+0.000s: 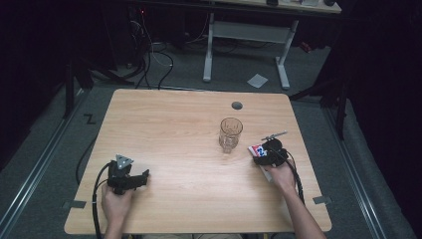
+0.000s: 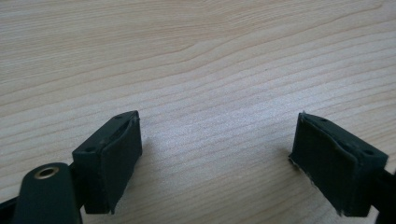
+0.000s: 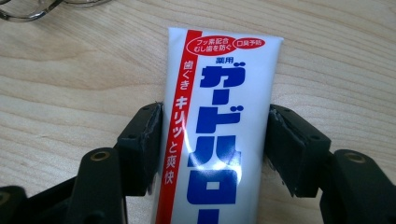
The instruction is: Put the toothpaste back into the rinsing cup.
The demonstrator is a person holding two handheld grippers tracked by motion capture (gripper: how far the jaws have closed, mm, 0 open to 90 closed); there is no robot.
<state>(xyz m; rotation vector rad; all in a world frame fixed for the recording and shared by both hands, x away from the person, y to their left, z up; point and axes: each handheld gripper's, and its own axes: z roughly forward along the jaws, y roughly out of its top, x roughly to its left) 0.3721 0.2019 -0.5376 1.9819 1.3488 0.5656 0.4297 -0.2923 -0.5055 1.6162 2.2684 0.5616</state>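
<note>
The right gripper sits near the right edge of the wooden surface, held in the person's right hand. Its two black jaws are clamped on a white toothpaste tube, one pad pressing each long side. In the right gripper view the tube lies flat on the wood between the jaws and runs straight away from the camera; it carries large blue Japanese lettering down its middle, a red stripe with white characters along its left side, and red-outlined labels near its flat, crimped far end. In the high view the tube shows as a small white, red and blue patch at the front of the right gripper.

Just beyond and to the left of that gripper stands an empty clear drinking glass, upright, near the tube's far end but apart from it; its base edges into the top left corner of the right gripper view. A slim grey stick-like item, too small to identify, lies just beyond the right gripper.

The left gripper rests low over the near left part of the surface, well apart from the glass and tube, in the person's left hand. Its jaws stand wide apart with bare wood between them.
</note>
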